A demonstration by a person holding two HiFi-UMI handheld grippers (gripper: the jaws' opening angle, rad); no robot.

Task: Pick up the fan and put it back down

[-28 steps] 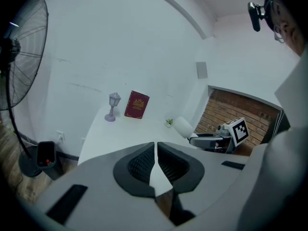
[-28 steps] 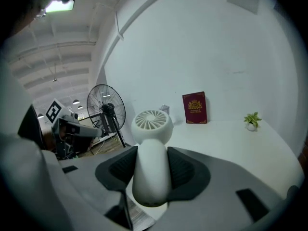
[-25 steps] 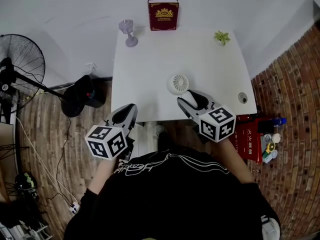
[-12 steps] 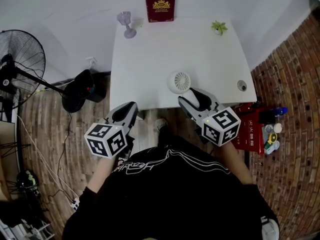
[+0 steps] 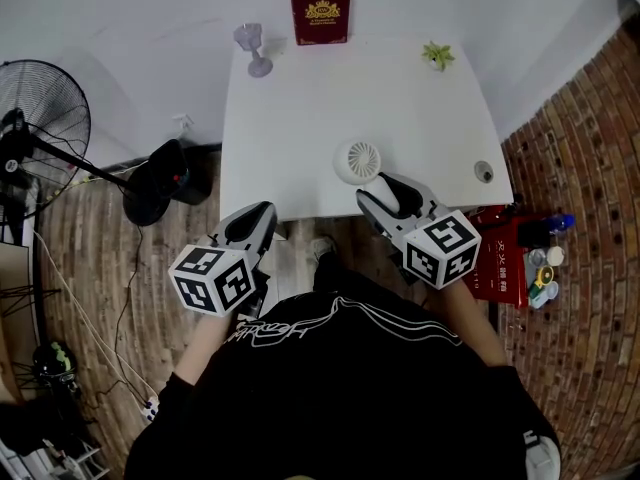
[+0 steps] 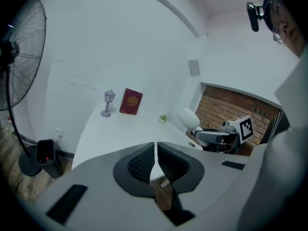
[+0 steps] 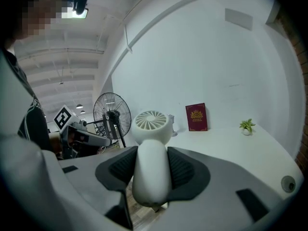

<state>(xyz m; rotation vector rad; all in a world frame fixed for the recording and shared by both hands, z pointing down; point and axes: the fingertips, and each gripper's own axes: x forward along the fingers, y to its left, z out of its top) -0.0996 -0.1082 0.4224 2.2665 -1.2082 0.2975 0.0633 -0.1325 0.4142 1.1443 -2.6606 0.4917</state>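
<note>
Right gripper [image 5: 381,191] has it: the jaws stand partly apart and are clamped on the rounded handle of the small white plastic handheld fan [image 7: 150,124], pads pressing on both sides. The grille head sticks out past the fingertips and faces up. From the head view the fan sits over the near edge of the white rectangular table [image 5: 350,88], just right of centre. I can't say whether its base is clear of the surface or resting on it.

Left gripper [image 6: 156,159] is closed with nothing in it, pads together, hanging off the table's front edge on the left, well apart from the fan.

I read this as the carry step: grasp made, set-down not yet done. Next I want a level descent onto bare tabletop, further in from the edge and well short of the dark red book [image 5: 320,13]. The jaws should part only once the fan is settled.
</note>
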